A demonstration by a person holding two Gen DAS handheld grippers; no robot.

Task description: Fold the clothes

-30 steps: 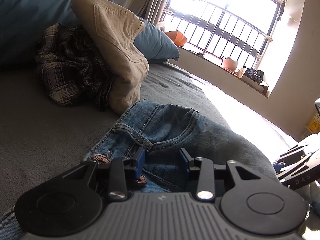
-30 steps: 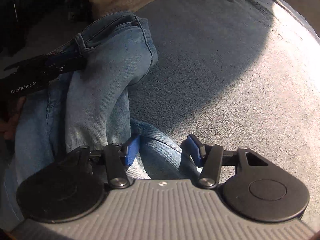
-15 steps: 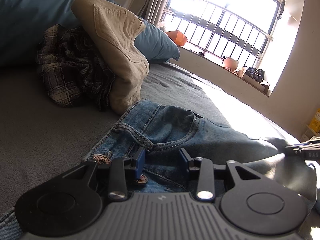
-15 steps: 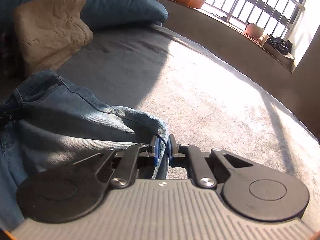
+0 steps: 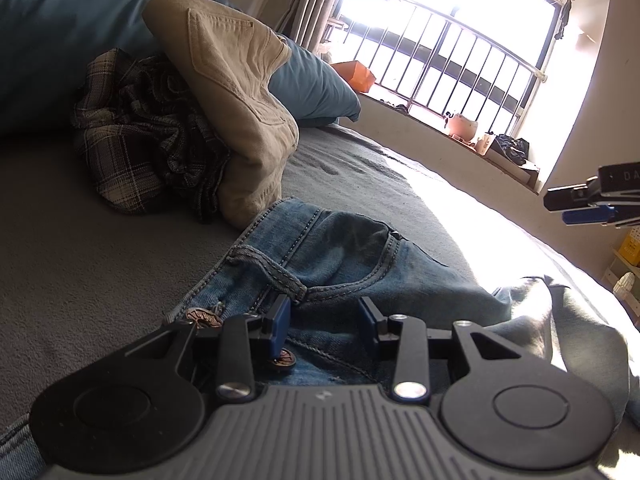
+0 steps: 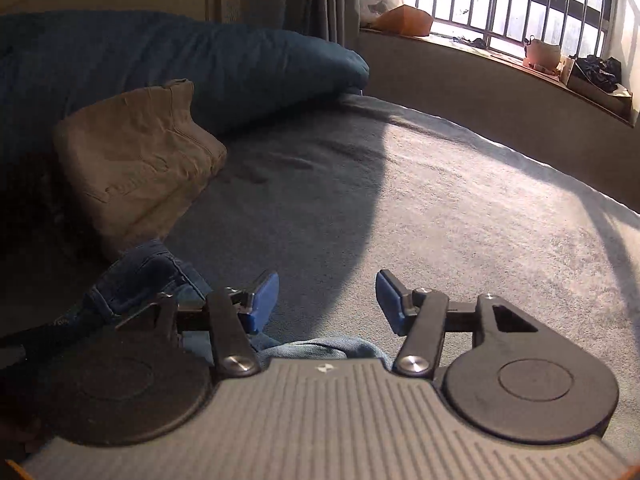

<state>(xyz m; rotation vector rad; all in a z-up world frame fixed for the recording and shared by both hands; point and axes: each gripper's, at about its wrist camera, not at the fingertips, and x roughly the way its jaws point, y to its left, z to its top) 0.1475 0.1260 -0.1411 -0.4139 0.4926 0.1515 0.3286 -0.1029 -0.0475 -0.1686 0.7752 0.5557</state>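
Left tool (image 5: pixel 324 320) open over one pair of jeans (image 5: pixel 340 252), right tool (image 6: pixel 327 300) wide open, empty, perhaps raised

Left gripper (image 5: pixel 325 322): ribbed grey body, black round-ended linkage arms, silver pivot screws, blue finger pads (image 5: pixel 279 324). Right gripper (image 6: pixel 327 299): identical build, small white logo on grey housing.

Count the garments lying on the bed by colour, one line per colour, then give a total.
Blue denim: 1, the jeans
Beige: 1, the folded trousers
Dark plaid: 1, the crumpled shirt
Total: 3
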